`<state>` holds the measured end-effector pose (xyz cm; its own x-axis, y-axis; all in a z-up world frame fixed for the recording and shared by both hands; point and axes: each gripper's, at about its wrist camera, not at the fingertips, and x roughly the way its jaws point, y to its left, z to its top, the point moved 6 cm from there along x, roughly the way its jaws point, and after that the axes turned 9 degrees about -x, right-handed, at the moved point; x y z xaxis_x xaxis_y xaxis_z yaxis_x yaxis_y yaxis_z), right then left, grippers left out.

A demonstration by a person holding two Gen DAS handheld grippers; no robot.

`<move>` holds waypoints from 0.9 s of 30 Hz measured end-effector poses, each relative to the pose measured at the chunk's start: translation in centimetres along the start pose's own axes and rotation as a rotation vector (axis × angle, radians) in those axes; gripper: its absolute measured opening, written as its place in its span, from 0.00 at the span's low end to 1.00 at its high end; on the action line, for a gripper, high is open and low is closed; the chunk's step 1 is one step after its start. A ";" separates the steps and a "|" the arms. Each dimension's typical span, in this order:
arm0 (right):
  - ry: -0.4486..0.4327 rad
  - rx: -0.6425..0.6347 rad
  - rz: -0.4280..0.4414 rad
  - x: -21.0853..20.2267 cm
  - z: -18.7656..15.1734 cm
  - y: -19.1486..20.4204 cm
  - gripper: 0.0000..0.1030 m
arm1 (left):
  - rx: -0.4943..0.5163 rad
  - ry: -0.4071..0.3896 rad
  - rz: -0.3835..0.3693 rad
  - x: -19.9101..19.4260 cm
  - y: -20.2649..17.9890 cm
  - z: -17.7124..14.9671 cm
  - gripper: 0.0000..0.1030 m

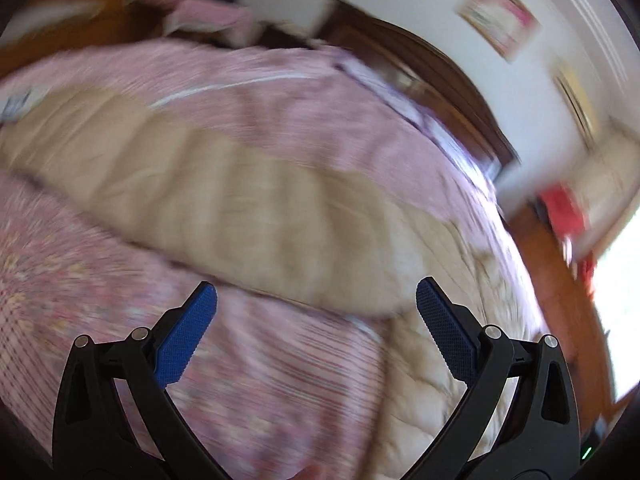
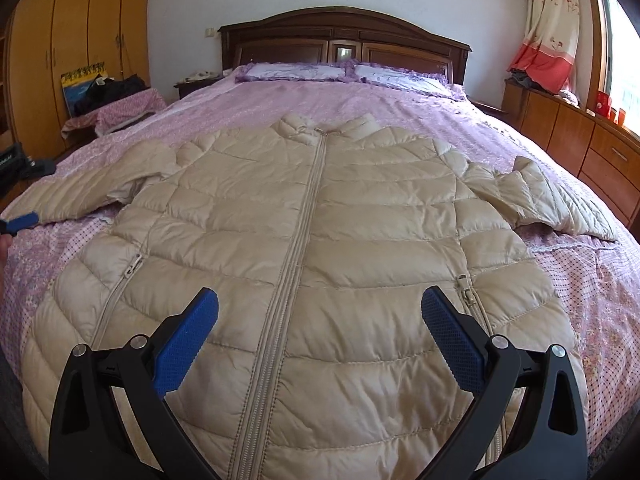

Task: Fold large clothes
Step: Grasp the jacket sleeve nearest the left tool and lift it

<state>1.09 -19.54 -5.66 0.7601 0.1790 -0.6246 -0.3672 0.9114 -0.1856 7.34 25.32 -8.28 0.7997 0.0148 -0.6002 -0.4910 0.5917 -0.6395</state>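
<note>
Right gripper (image 2: 319,334), black with blue ridged pads, is spread wide and holds nothing. It hovers over the lower front of a beige quilted puffer jacket (image 2: 312,240), with the jacket's closed centre zip (image 2: 298,240) running away from it, just left of the midpoint between its fingers. One zipped pocket (image 2: 120,280) lies beyond its left finger and another pocket zip (image 2: 466,284) sits right at the tip of its right finger. The jacket lies front up and flat, collar at the far end, both sleeves stretched out to either side.

Left gripper (image 1: 316,320) is also spread open and empty. Its view is heavily motion-blurred. One sleeve (image 1: 200,184) of the jacket crosses ahead of its fingertips as a beige band, with more of the jacket to its right. In the right wrist view the blue tip of this gripper shows at the far left edge, beside the cuff of that sleeve.

Under the jacket is a pink patterned bedspread (image 2: 440,120). Beyond the collar lie two purple-frilled pillows (image 2: 296,71) against a dark wooden headboard (image 2: 344,36). A wooden wardrobe (image 2: 80,32) stands far left, and a low wooden cabinet (image 2: 572,136) and a flowered curtain (image 2: 548,24) stand far right by a window.

No writing or label is readable.
</note>
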 end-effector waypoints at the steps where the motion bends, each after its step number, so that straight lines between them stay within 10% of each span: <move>1: 0.000 0.002 0.001 0.0 0.0 0.0 0.95 | -0.042 -0.004 0.010 0.4 1.4 0.5 0.96; 6: -0.005 0.009 0.000 0.2 0.2 -0.2 0.95 | -0.140 -0.042 -0.003 2.0 4.8 2.3 0.87; 8: 0.005 -0.001 0.010 0.6 0.0 0.1 0.95 | -0.107 -0.045 0.006 3.1 4.8 2.9 0.61; 10: 0.016 -0.015 0.019 0.9 -0.3 0.4 0.95 | -0.109 -0.031 0.047 4.2 5.3 3.9 0.07; 27: 0.019 0.039 0.060 1.5 -0.5 -1.1 0.95 | 0.269 -0.090 -0.107 -0.6 -9.0 5.0 0.02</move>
<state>2.34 -20.44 -6.80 0.7271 0.2266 -0.6480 -0.3900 0.9132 -0.1182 12.95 24.02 0.25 0.8752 0.0049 -0.4837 -0.3023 0.7861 -0.5391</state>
